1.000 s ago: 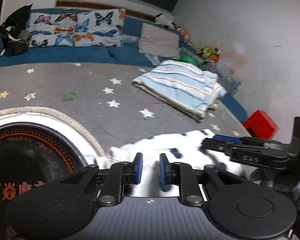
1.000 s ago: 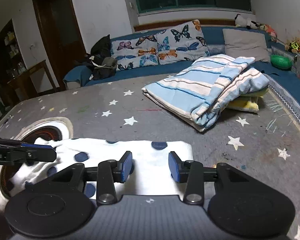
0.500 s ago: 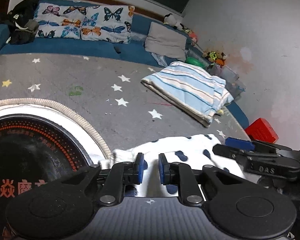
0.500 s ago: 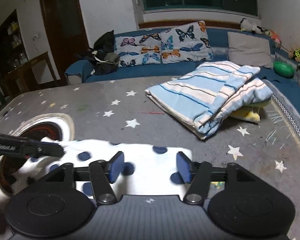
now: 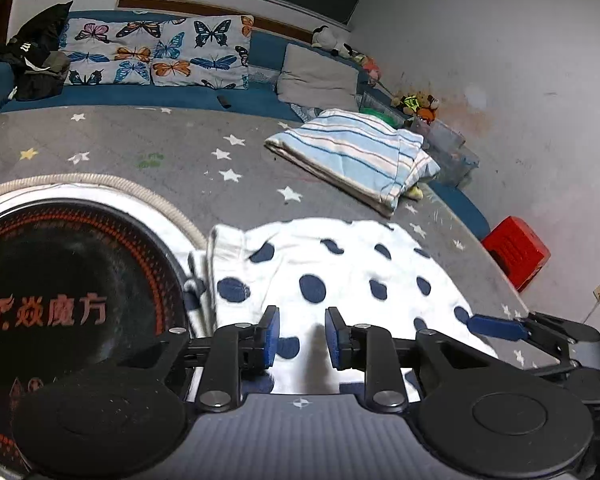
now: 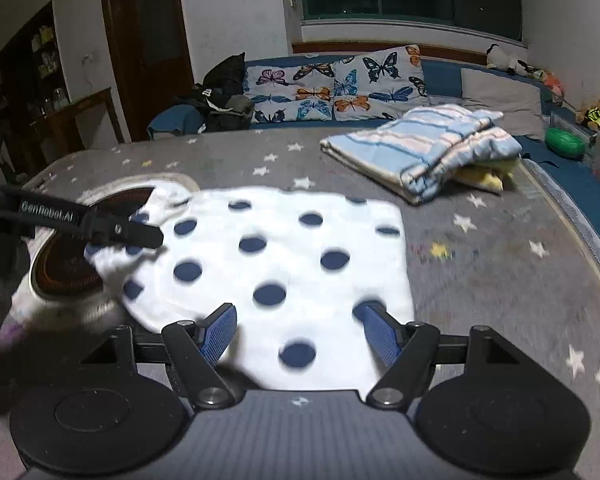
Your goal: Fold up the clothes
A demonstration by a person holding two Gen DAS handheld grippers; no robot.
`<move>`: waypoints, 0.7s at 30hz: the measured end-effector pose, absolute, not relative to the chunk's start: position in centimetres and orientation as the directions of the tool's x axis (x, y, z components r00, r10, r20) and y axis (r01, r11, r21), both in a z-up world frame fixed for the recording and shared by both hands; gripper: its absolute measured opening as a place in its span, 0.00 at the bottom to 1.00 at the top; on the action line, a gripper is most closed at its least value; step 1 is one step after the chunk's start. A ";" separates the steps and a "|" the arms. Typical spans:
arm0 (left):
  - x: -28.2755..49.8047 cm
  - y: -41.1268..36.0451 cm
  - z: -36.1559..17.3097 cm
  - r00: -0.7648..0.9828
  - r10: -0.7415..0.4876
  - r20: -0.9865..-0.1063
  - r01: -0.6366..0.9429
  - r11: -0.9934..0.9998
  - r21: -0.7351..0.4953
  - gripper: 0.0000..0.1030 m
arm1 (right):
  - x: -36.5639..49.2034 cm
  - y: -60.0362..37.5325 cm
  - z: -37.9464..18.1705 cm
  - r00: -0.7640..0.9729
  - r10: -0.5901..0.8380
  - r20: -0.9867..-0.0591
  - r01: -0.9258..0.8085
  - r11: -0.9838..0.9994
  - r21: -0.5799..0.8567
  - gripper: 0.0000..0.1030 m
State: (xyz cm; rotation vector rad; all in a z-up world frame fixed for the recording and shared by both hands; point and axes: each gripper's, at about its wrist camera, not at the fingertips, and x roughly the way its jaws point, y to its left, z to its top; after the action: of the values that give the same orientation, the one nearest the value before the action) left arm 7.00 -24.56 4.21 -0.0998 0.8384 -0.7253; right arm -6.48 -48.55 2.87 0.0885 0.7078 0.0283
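Fingers of our left gripper [image 5: 299, 336] are opening, a narrow gap between the blue pads, with the white garment with navy dots [image 5: 332, 276] lying below them but not pinched. That garment lies spread flat on the grey star-patterned surface [image 5: 140, 148], its left edge over a round black disc [image 5: 60, 280]. Our right gripper [image 6: 300, 330] is opening wide, its pads either side of the garment's near edge, gripping nothing.
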 end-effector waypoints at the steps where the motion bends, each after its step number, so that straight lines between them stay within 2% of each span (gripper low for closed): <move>1: 7.0 -24.5 4.1 0.448 -0.619 -0.645 0.545 0.761 -0.352 0.26 | -6.8 -48.4 2.6 0.757 0.050 -0.652 0.008 0.996 0.086 0.70; 5: 6.8 -24.2 4.2 0.453 -0.615 -0.645 0.540 0.765 -0.349 0.27 | -8.1 -48.2 2.0 0.749 0.023 -0.662 0.027 0.998 0.065 0.70; 7: 6.4 -23.9 4.4 0.455 -0.620 -0.639 0.541 0.763 -0.355 0.34 | -8.8 -48.1 2.1 0.751 0.014 -0.660 0.036 0.997 0.062 0.70; 12: 4.8 -23.3 5.0 0.458 -0.633 -0.624 0.555 0.752 -0.356 0.49 | -10.3 -47.5 2.7 0.771 -0.004 -0.637 0.050 0.997 0.055 0.83; 16: 3.3 -22.8 5.1 0.462 -0.631 -0.623 0.571 0.749 -0.335 0.64 | -11.1 -47.3 2.4 0.772 -0.008 -0.636 0.072 0.995 0.074 0.87; 18: 2.5 -22.6 5.0 0.470 -0.623 -0.626 0.580 0.752 -0.313 0.72 | -11.5 -47.2 2.3 0.774 -0.014 -0.633 0.087 0.993 0.085 0.97; 21: 1.4 -22.3 4.7 0.478 -0.610 -0.632 0.588 0.757 -0.286 0.82 | -12.2 -46.9 2.2 0.780 -0.025 -0.626 0.110 0.989 0.097 1.00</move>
State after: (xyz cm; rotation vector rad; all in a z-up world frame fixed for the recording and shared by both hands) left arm 1.36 -22.28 4.67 -0.0314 0.7848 -0.7317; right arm -12.23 -46.93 2.18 0.1312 0.6731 -0.0730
